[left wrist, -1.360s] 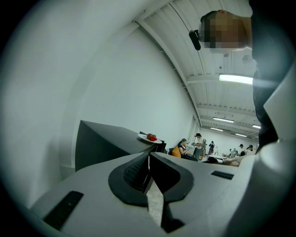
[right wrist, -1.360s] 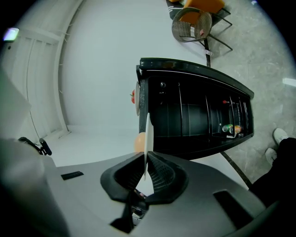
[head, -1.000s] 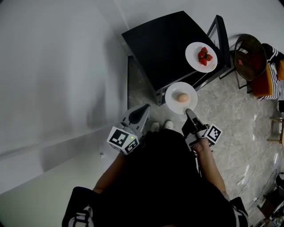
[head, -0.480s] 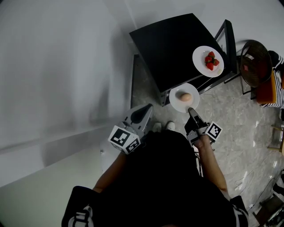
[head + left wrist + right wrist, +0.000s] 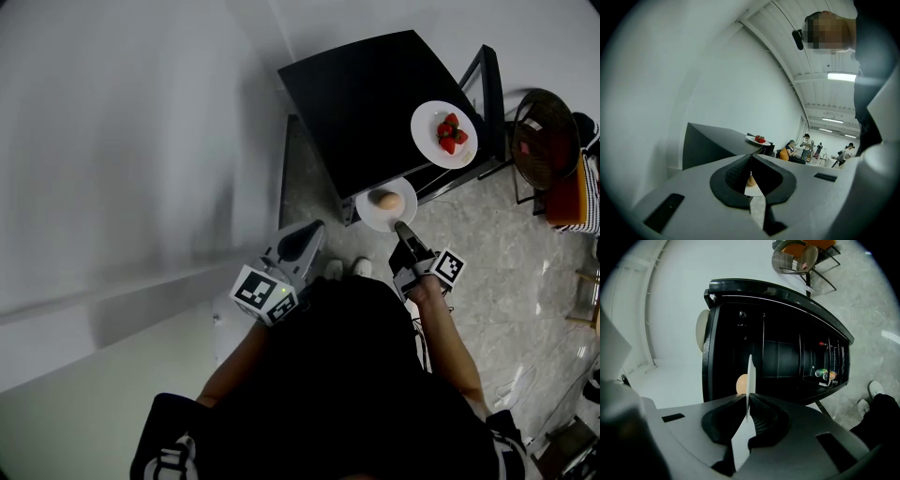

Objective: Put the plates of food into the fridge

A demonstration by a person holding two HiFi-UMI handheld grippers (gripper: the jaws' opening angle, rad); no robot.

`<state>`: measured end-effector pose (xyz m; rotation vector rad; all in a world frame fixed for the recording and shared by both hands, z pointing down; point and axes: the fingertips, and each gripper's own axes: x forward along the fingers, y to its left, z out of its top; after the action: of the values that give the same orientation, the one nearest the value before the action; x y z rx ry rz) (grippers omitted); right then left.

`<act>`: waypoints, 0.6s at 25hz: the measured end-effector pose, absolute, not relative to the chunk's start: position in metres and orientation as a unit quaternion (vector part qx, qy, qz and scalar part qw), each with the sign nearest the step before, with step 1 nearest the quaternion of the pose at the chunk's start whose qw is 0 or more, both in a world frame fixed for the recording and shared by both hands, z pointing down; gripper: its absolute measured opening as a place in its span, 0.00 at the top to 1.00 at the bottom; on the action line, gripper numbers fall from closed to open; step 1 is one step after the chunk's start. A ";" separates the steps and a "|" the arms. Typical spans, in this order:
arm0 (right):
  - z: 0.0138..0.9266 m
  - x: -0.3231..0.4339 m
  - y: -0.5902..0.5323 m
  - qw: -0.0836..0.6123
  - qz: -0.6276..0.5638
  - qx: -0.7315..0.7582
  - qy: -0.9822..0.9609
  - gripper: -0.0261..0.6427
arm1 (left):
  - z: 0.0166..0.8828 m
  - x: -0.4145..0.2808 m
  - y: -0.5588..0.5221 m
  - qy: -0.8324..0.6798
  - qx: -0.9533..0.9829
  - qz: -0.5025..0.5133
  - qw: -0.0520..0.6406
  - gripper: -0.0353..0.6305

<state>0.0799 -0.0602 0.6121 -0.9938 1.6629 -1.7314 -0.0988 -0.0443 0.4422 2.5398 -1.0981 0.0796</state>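
- Our right gripper (image 5: 401, 226) is clamped on the near rim of the plate with the egg (image 5: 368, 210), its jaws pressed together on the thin edge. The plate hangs in the air just in front of the black cabinet (image 5: 366, 112), which we take for the fridge.
- The egg (image 5: 385, 200) lies loose, so we want the plate dead level and every move slow. A tilt away from the grip would likely roll it off onto the floor (image 5: 487, 272).
- Our left gripper (image 5: 307, 231) is empty, its jaws together, and it points toward the cabinet. We judge it the one to deal with the door, though we cannot tell whether a door stands shut.
- The plate of strawberries (image 5: 427, 141) sits on the cabinet's top surface, for a later trip.
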 end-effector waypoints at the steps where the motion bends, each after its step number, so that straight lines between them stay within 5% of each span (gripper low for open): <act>1: 0.615 0.080 -0.062 0.266 -0.642 -0.371 0.616 0.90 | 0.442 -0.098 -0.045 -0.390 0.902 0.029 0.185 0.91; 15: 0.641 0.073 -0.090 0.245 -0.646 -0.376 0.618 0.90 | 0.443 -0.095 -0.047 -0.393 0.901 0.029 0.181 0.91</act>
<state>0.0735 -0.0902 0.6408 -1.0273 1.6869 -1.7628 -0.0954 -0.0472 0.4431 2.5446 -1.1093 0.0830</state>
